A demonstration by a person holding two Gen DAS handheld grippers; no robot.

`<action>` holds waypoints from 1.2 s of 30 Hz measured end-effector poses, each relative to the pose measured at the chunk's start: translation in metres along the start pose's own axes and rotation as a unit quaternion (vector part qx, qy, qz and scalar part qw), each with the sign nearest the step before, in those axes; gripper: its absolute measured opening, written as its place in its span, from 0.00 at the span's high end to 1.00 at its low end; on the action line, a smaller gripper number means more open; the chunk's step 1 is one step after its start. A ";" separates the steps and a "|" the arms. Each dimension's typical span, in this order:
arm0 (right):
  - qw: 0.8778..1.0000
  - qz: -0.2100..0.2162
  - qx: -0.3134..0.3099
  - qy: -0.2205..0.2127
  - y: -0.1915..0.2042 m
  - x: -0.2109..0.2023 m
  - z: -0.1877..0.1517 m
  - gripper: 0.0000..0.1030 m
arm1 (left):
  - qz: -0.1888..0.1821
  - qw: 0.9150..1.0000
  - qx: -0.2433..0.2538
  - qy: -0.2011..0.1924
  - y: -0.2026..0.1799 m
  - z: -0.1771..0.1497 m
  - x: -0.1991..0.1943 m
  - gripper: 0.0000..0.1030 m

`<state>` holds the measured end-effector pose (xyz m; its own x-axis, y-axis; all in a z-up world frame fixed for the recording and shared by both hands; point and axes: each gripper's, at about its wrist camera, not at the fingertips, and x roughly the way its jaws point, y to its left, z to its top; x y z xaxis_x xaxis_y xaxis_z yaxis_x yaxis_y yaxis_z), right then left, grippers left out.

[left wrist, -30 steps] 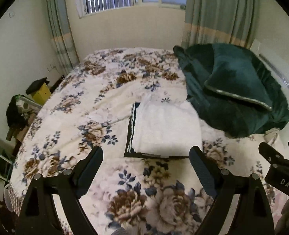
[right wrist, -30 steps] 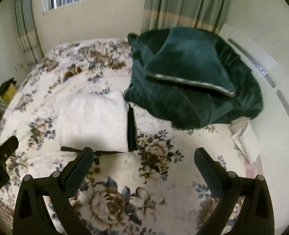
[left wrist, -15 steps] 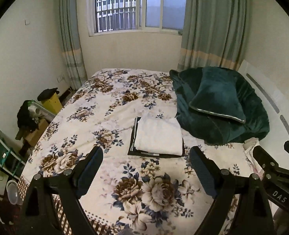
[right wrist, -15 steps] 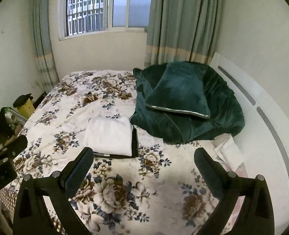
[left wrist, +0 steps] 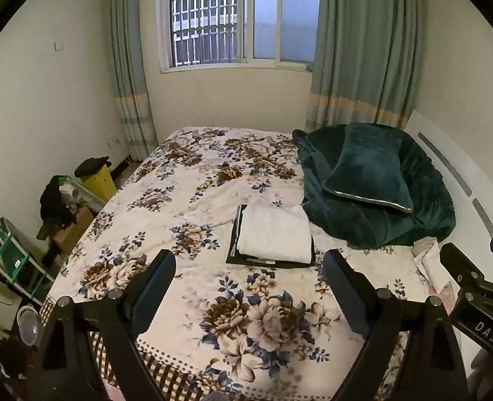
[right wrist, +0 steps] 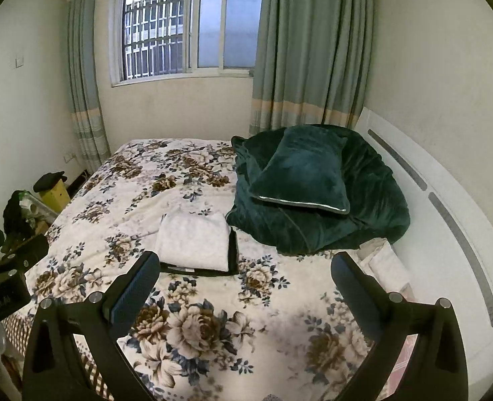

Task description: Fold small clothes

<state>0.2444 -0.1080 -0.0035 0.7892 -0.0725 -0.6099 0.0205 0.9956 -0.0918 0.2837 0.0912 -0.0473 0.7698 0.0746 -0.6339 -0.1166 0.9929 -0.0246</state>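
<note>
A folded white garment (left wrist: 274, 234) lies on top of a folded black garment (left wrist: 234, 234) in the middle of the floral bedspread (left wrist: 199, 180). The stack also shows in the right wrist view, white (right wrist: 194, 240) on black (right wrist: 233, 250). My left gripper (left wrist: 248, 287) is open and empty, held back above the near edge of the bed, well short of the stack. My right gripper (right wrist: 244, 289) is open and empty too, beside the left one. Each gripper shows at the edge of the other's view.
A dark green blanket (left wrist: 396, 220) with a green pillow (left wrist: 370, 173) on it lies at the bed's right, against the white headboard (right wrist: 447, 220). Folded pale cloth (right wrist: 385, 264) sits by the headboard. Boxes, a yellow bin (left wrist: 99, 180) and a shelf stand on the floor at left.
Both grippers have pulled back and up from the stack, so the clothes look smaller and the window and walls have come into view. Both stayed open.
</note>
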 end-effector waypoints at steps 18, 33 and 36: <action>1.000 0.001 -0.002 -0.001 0.000 -0.001 0.000 0.00 | 0.017 1.000 0.001 -0.010 0.003 -0.002 -0.010 0.00; 1.000 0.003 -0.004 0.001 0.002 0.000 0.002 0.00 | 0.019 1.000 0.001 -0.006 0.004 -0.002 -0.009 0.00; 1.000 0.005 -0.005 0.000 0.004 0.001 0.002 0.00 | 0.019 1.000 0.001 -0.005 0.004 -0.002 -0.009 0.00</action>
<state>0.2466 -0.1040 -0.0025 0.7887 -0.0631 -0.6115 0.0067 0.9955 -0.0942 0.2751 0.0943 -0.0434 0.7715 0.1123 -0.6263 -0.1441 0.9896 0.0000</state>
